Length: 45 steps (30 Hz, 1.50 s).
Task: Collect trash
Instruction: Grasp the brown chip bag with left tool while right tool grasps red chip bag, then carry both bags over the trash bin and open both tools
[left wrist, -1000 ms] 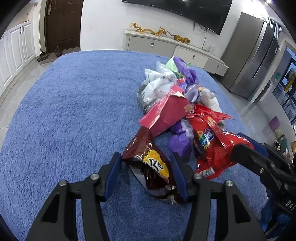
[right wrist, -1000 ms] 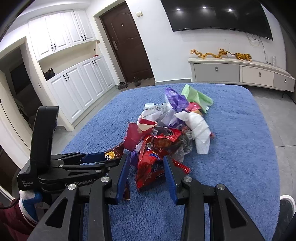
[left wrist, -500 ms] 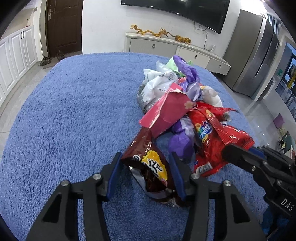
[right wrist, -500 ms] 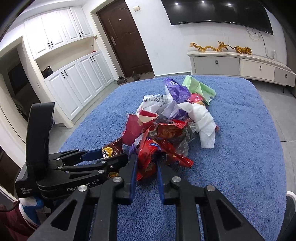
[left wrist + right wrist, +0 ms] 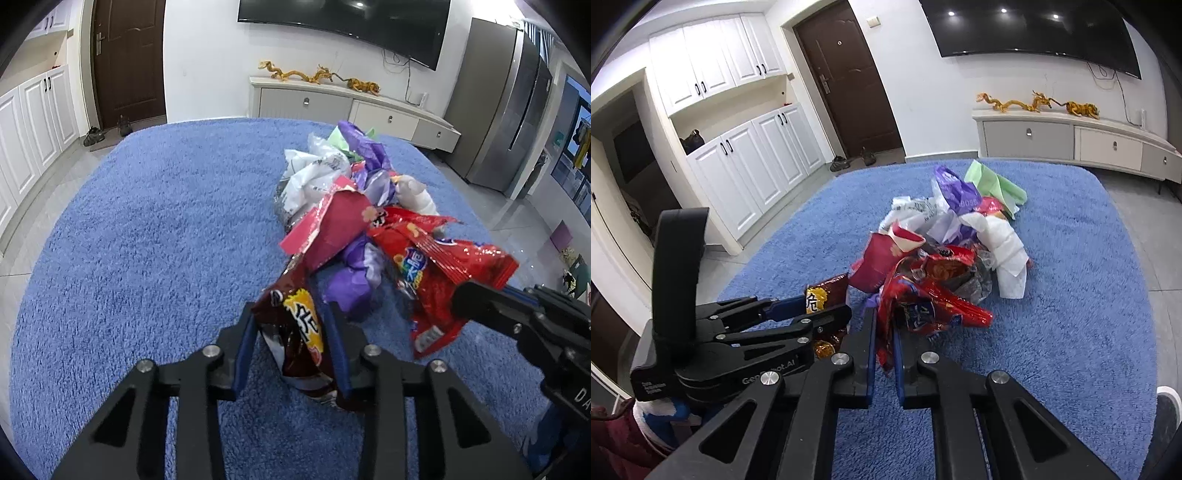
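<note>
A heap of trash lies on a blue shaggy carpet (image 5: 147,240): white plastic bags (image 5: 314,173), purple wrappers (image 5: 351,284), a dark red carton (image 5: 332,225) and a green bag (image 5: 997,184). My left gripper (image 5: 291,347) is shut on a dark brown chip bag (image 5: 299,332) with a yellow logo, at the heap's near end. My right gripper (image 5: 884,343) is shut on a red snack bag (image 5: 923,306) and lifts its edge off the carpet; this bag also shows in the left wrist view (image 5: 436,273).
A grey TV cabinet (image 5: 351,107) with golden dragon figures stands by the far wall under a TV. White cupboards (image 5: 746,166) and a brown door (image 5: 849,81) are to the left. A steel fridge (image 5: 509,110) stands at the right. Tiled floor surrounds the carpet.
Both grippers closed: the right one on the red snack bag, the left one on the brown chip bag. Both bags have risen slightly from the carpet.
</note>
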{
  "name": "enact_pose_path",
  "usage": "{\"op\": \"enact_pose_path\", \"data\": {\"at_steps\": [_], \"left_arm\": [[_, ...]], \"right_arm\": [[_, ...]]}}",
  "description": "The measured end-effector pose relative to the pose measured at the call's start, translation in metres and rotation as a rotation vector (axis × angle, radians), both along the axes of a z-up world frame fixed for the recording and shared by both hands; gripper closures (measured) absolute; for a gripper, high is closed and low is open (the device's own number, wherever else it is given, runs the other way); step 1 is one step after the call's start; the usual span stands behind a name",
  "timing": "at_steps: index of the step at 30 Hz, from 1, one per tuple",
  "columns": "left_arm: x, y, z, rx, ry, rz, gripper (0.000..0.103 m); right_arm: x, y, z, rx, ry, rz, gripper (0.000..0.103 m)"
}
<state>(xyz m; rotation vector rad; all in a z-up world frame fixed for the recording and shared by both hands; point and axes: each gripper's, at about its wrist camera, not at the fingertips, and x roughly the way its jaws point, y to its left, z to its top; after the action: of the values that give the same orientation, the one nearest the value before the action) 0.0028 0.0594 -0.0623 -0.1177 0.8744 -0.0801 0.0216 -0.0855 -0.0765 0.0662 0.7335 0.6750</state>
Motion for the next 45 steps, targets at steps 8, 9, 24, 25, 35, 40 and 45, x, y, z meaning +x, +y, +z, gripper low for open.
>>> {"op": "enact_pose_path", "data": {"at_steps": [8,9,24,25,35,40,45], "left_arm": [[-0.017,0.012,0.015,-0.070,-0.030,0.002,0.079],[-0.020,0.013,0.017,-0.074,-0.035,0.004,0.080],[-0.047,0.000,0.064,-0.066,-0.155,-0.017,0.080],[-0.046,-0.005,0.068,-0.064,-0.165,-0.029,0.080],[-0.017,-0.103,0.091,-0.078,-0.203,-0.278,0.080],[0.010,-0.186,0.090,-0.083,-0.172,-0.443,0.080],[0.030,-0.275,0.077,-0.076,-0.114,-0.597,0.080]], "right_arm": [[-0.016,-0.005,0.019,0.020,-0.056,0.007,0.095],[-0.018,-0.005,0.020,0.021,-0.061,0.007,0.096],[-0.046,-0.047,0.053,0.062,-0.170,-0.083,0.096],[-0.048,-0.054,0.055,0.065,-0.179,-0.101,0.096],[-0.068,-0.162,0.057,0.076,-0.219,-0.406,0.096],[-0.082,-0.231,0.040,0.074,-0.184,-0.606,0.096],[-0.091,-0.297,0.002,0.078,-0.092,-0.779,0.096]]}}
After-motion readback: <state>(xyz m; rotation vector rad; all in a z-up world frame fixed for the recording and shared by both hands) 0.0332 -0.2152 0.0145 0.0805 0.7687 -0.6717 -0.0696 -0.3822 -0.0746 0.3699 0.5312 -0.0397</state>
